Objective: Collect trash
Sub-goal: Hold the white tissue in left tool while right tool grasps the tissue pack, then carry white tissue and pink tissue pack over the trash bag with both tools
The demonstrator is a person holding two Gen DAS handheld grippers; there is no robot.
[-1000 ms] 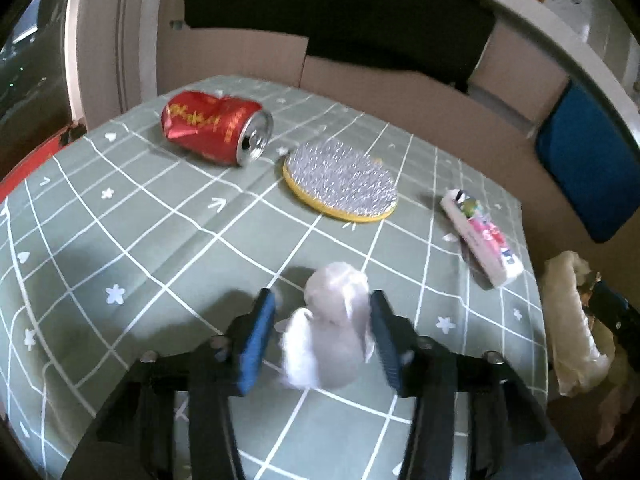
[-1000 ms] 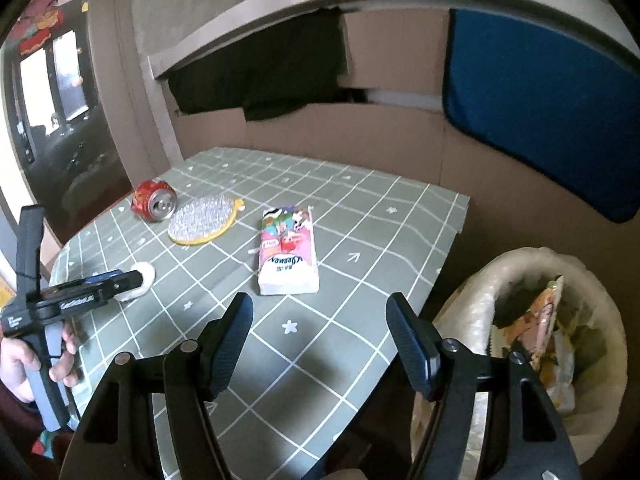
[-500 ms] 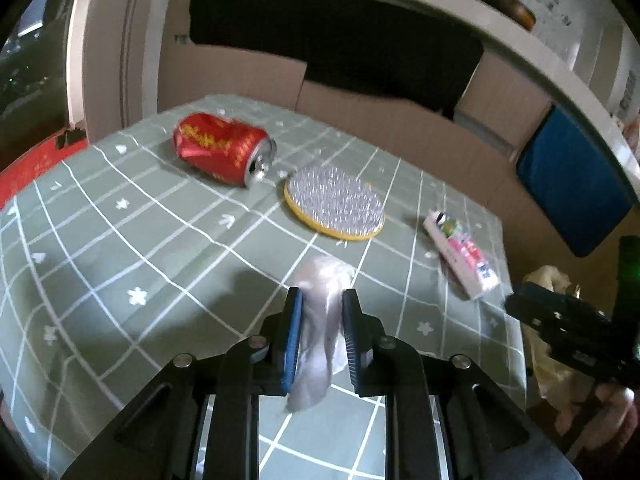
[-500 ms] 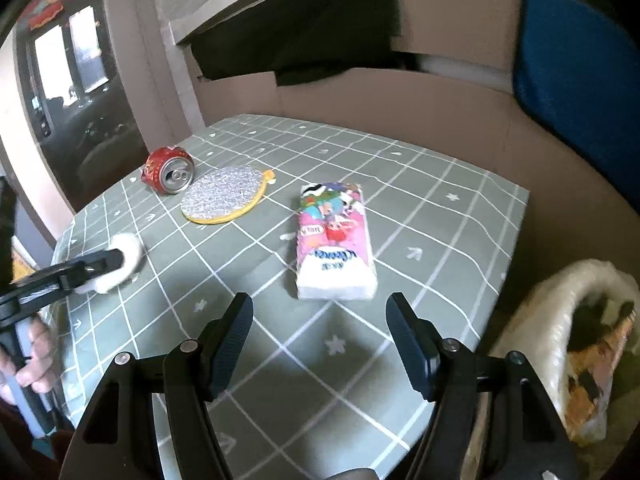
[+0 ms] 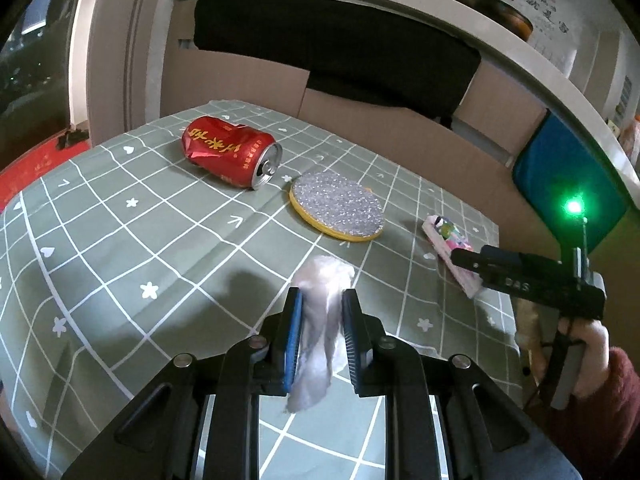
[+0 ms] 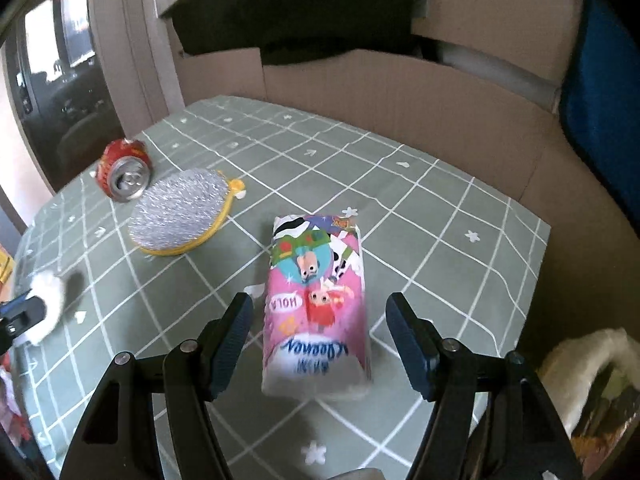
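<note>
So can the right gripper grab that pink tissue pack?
Probably yes. The right gripper is open, its fingers either side of the pink cartoon-printed tissue pack lying flat on the green checked tablecloth, with nothing between them.

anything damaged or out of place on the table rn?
The red can is dented and lies on its side at the far-left corner of the table, open end toward the scrubbing pad. The left gripper is shut on a crumpled tissue. The tissue pack looks intact, lying between the open right gripper's fingers.
</note>
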